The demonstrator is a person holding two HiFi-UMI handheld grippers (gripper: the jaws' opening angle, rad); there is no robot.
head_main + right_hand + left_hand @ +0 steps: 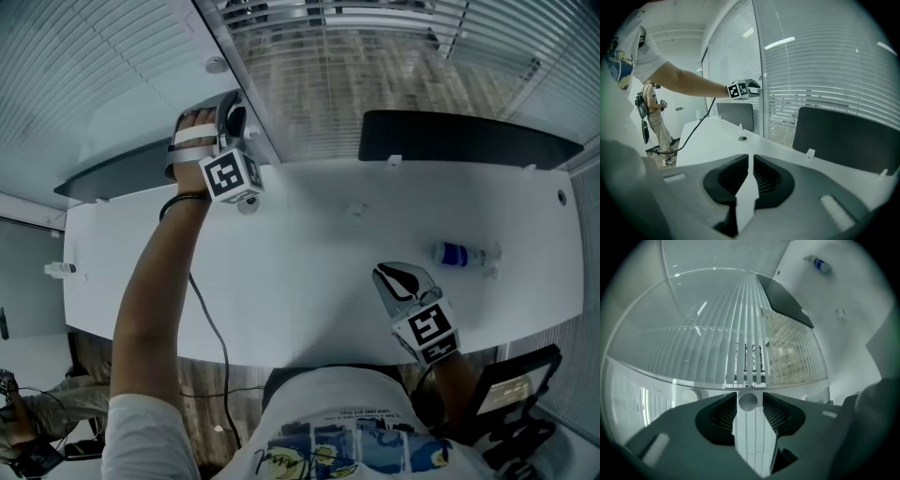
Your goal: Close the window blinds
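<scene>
1. The left gripper [232,117] is held high against the frame of the white slatted window blinds [94,66], probably to work their control. Its jaws stand nearly together, with a small round grey knob [748,401] seemingly pinched between the tips.
2. The blinds cover the panes behind the desk. The middle section's slats are tilted open, so the outside shows through.
3. The right gripper [398,277] hangs low over the desk's near edge, apparently idle, its jaws closed to a sliver on nothing.
4. The long white desk [309,253] carries a clear plastic bottle with a blue label [461,255] and two black screen panels [464,141] along its far edge.
5. Another person [651,112] stands at the room's far end.
</scene>
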